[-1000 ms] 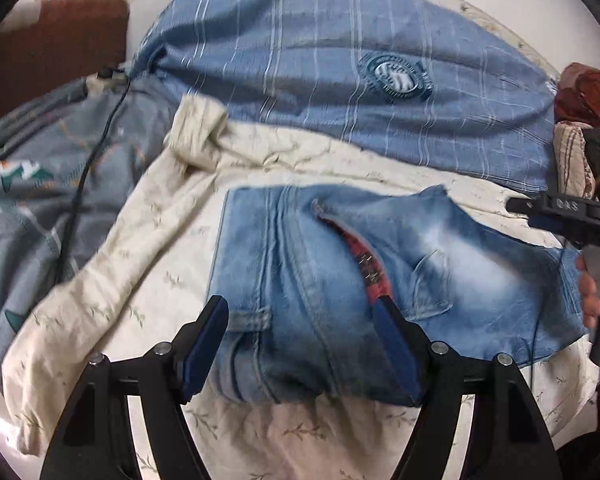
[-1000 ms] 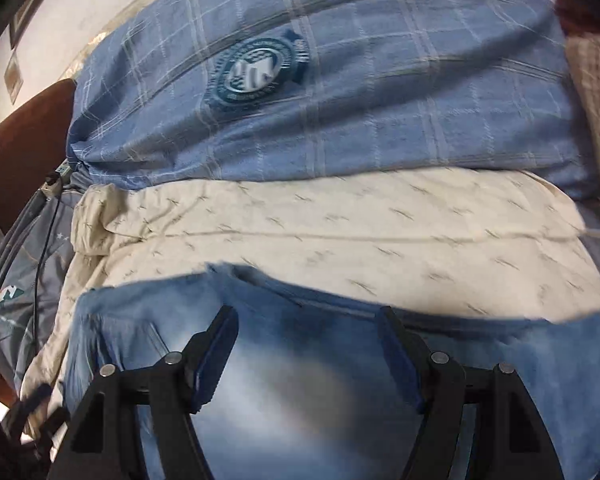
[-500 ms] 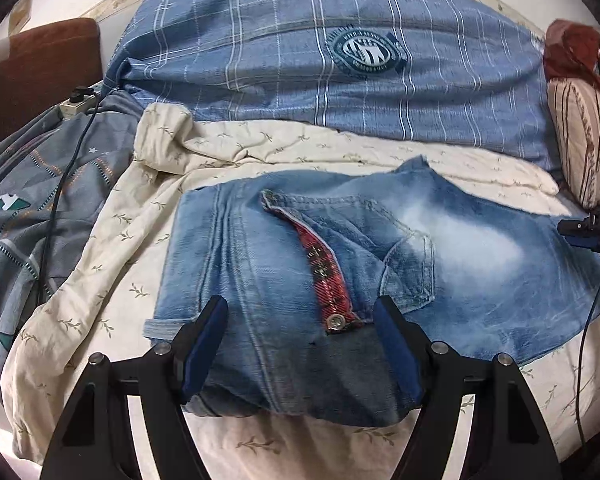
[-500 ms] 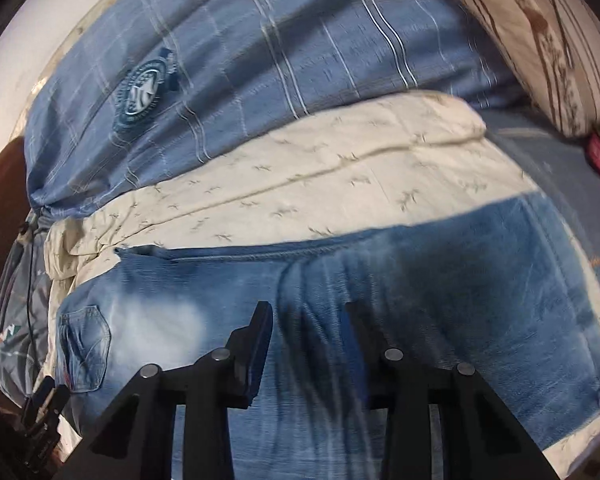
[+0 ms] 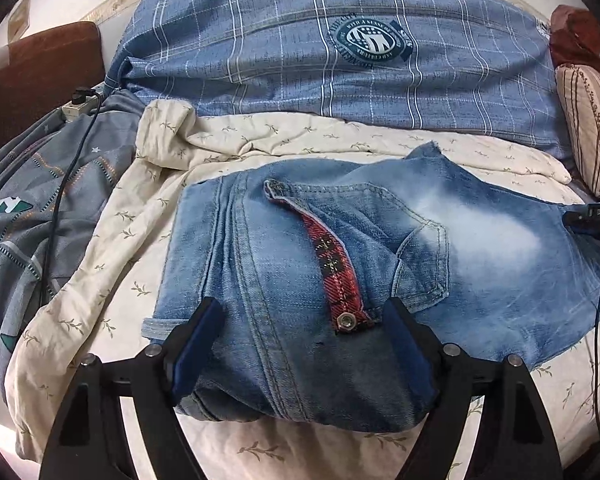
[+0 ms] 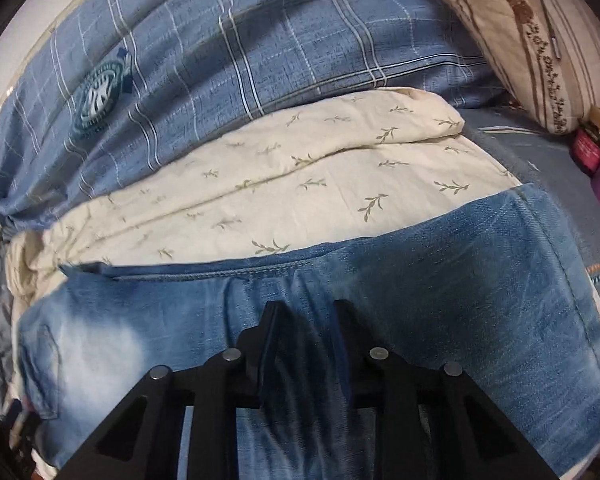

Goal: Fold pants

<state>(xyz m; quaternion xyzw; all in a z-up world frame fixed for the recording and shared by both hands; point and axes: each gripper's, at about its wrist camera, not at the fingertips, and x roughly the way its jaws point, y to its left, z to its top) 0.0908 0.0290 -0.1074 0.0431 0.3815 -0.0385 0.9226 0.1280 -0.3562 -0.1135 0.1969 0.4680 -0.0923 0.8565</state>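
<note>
Denim, thick and floppy: the jeans (image 5: 300,280) lie on the cream leaf-print sheet (image 5: 112,216) and we judge seams and waistband the firmest holds. Our left gripper (image 5: 300,332) has just been opening, jaws wide astride the waist end. Our right gripper (image 6: 306,320) has just been closing, pinching a ridge of leg cloth. Only the left view shows the red plaid placket (image 5: 336,268).

One pair of jeans (image 5: 340,280) lies on one cream sheet (image 5: 260,144). Behind it sits one blue checked quilt (image 5: 300,48) bearing one round badge (image 5: 370,42). One striped pillow (image 5: 588,120), one grey patterned blanket (image 5: 40,200), one black cable (image 5: 60,200) and one power strip (image 5: 78,106) are in view. Two grippers: left gripper (image 5: 304,344), right gripper (image 6: 306,344).
</note>
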